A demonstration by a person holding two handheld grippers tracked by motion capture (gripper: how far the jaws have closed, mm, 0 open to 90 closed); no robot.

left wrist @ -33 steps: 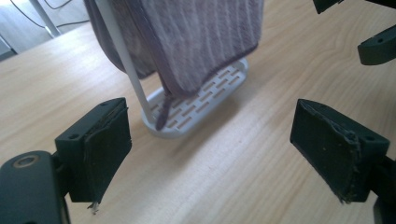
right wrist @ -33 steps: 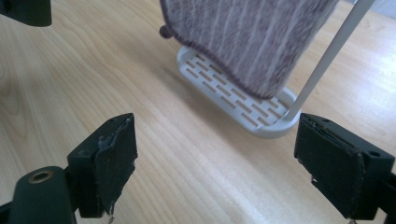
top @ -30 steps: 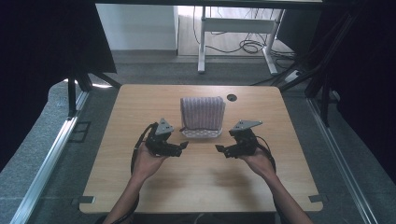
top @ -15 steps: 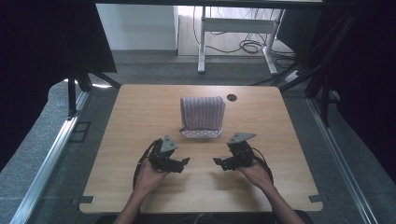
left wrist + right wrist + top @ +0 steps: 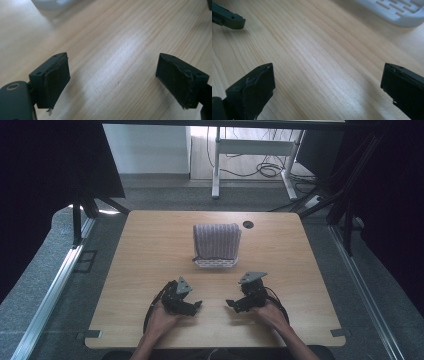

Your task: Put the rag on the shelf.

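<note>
Both pairs of jaws stand spread with nothing between them; the right gripper (image 5: 239, 304) has just been opening, bare wood between its pads, and the left gripper (image 5: 191, 306) is wide too. Task thing by my read: cloth (image 5: 217, 241), greyish ribbed fabric draped over a white slotted basket (image 5: 215, 263) at table centre, well ahead of both grippers. Cloth likely light, soft, floppy, not fragile; it will sag and slide off if pulled by one corner, so best pinch the lower hem or a top fold at both side edges, one gripper each. Basket looks like thin light plastic, likely to shift or tip if the cloth drags on it; its rim shows at the top of the left gripper view (image 5: 50, 3) and the right gripper view (image 5: 397, 12). Table (image 5: 150, 250) otherwise bare wood, small dark cable hole (image 5: 248, 224) behind the cloth to the right, apart from it. Nothing stands between the grippers and the cloth. Hands rest low near the front edge, cables looping beside each gripper; these could snag on a reach forward. Dark curtains and a desk frame beyond the table, out of the way.
</note>
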